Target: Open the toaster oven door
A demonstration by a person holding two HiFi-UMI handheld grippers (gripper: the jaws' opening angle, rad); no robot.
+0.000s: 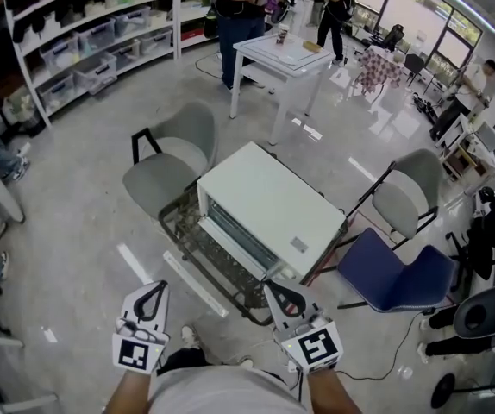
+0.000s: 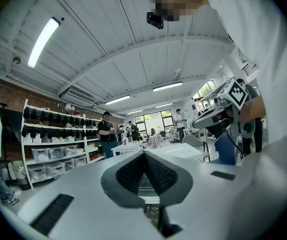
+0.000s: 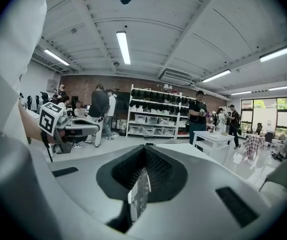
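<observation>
Both closed on nothing, left gripper [image 1: 156, 291] and right gripper [image 1: 275, 290]; shut like this, may shove the toaster oven [image 1: 269, 201] instead of gripping it.

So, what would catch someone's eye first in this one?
A white toaster oven sits in the centre of the head view on a dark wire table, with a grey chair at its left and a blue chair at its right. Below it, the left tool and right tool point toward it, jaws together.

White toaster oven [image 1: 269, 201], blue chair [image 1: 394, 276]
</observation>
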